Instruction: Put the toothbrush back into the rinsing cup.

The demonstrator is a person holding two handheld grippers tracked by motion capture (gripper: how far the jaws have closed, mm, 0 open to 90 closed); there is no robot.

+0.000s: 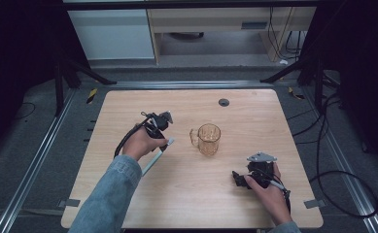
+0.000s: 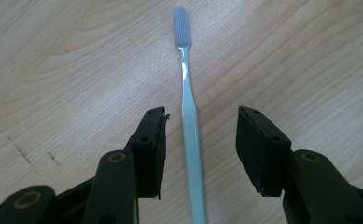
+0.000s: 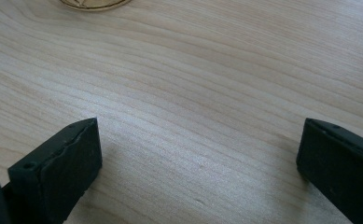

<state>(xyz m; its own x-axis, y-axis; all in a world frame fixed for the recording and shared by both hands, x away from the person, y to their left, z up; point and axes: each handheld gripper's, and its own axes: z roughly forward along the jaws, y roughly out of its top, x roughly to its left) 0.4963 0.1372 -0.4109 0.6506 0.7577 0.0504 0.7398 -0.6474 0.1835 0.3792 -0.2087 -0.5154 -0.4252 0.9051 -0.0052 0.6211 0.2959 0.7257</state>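
Left tongs [image 2: 201, 140] astride toothbrush [image 2: 188, 112] on desk [image 2: 76, 56], pads not touching it; right tongs [image 3: 200, 158] wide open near mug [image 1: 209, 139].

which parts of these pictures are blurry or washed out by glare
Left gripper view: the toothbrush blurs toward its head, a bright glint on its neck, and the left gripper stays fairly sharp. Right gripper view: a pale sheen across the table, with the right gripper soft at its edges. High view: evenly lit tabletop, dark surroundings, the glass mug casting only a faint shadow.
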